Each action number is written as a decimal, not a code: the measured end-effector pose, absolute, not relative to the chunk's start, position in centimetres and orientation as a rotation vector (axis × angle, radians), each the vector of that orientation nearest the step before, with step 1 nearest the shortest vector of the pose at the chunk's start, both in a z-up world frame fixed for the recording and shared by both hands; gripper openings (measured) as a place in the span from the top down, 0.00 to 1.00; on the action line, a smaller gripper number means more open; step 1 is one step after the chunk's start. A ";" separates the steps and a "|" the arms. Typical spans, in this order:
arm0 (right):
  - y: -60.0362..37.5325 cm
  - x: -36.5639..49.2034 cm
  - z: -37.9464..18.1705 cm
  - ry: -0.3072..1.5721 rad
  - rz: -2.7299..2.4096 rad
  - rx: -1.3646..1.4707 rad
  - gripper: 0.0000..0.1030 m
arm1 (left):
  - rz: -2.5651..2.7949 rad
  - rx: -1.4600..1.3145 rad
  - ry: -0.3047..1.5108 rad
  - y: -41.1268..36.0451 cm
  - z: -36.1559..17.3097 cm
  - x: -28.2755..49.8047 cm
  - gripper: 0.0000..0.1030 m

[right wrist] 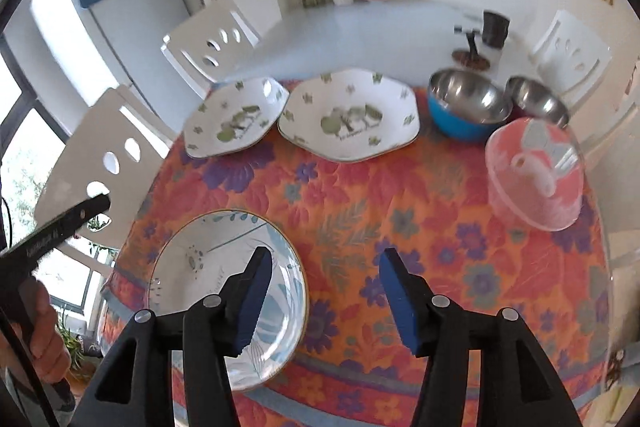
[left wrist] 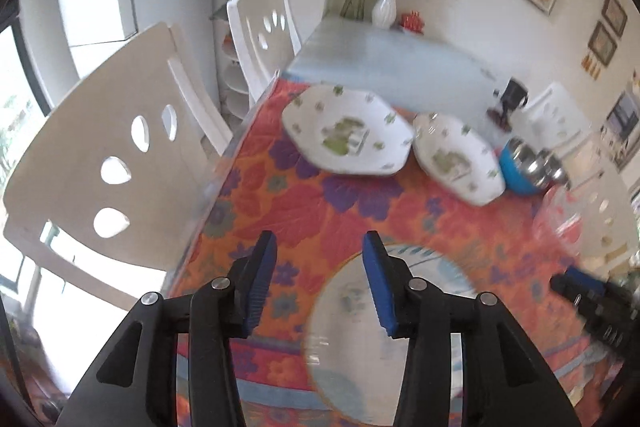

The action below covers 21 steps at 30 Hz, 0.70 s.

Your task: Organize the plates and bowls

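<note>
**Operator:** Report gripper status.

**Inspector:** The left gripper (left wrist: 320,275) has its jaws spread wide with nothing between them; it hovers over the near edge of the round plate (right wrist: 228,291). The right gripper (right wrist: 326,291) is likewise released and empty, its left finger over that plate's right half, its right finger over bare floral tablecloth (right wrist: 400,187).

**Operator:** Location of the task items?

**Inspector:** All sit on the cloth. Two octagonal plates, the left octagonal plate (right wrist: 232,121) and the right octagonal plate (right wrist: 352,119), lie side by side at the far edge, just about touching. To their right stand the blue-sided steel bowl (right wrist: 466,105) and, close behind it, the smaller steel bowl (right wrist: 538,103). A pink lidded container (right wrist: 534,175) stands nearer, on the right.

**Operator:** Progress?

**Inspector:** Judged early. No plate is stacked on another and the bowls are not nested (each piece rests singly). Grouping of plates and bowls appears wholly outstanding; the round plate is the likely first pick.

**Operator:** Legible markings?

**Inspector:** The right octagonal plate carries a line of print beneath its green motif, and the left gripper's arm shows white lettering in the right wrist view. Both are too blurred to read.
</note>
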State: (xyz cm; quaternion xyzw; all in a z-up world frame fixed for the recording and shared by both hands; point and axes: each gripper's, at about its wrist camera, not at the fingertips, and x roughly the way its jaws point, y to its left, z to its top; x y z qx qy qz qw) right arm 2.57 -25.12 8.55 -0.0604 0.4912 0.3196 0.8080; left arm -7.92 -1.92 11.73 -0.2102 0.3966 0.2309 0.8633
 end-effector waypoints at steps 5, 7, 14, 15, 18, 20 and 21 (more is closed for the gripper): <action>-28.0 1.8 9.8 1.016 0.691 -0.115 0.47 | 0.447 -0.483 0.792 -3.7 13.6 -7.3 0.39; -28.4 2.0 9.9 1.021 0.693 -0.112 0.47 | 0.458 -0.471 0.794 -4.3 14.3 -7.0 0.39; -25.7 4.6 11.0 0.982 0.713 -0.063 0.47 | 0.456 -0.433 0.799 -1.9 15.1 -5.4 0.39; -24.6 5.1 10.8 0.984 0.716 -0.060 0.47 | 0.445 -0.449 0.800 -0.5 14.8 -4.9 0.39; -20.2 7.2 9.5 1.038 0.721 -0.017 0.47 | 0.401 -0.516 0.823 3.4 13.6 -3.4 0.39; -17.0 8.9 7.9 1.110 0.738 0.039 0.47 | 0.387 -0.518 0.852 5.6 12.6 -2.0 0.39; -15.7 9.4 7.2 1.135 0.743 0.049 0.47 | 0.379 -0.508 0.872 6.6 12.0 -1.2 0.41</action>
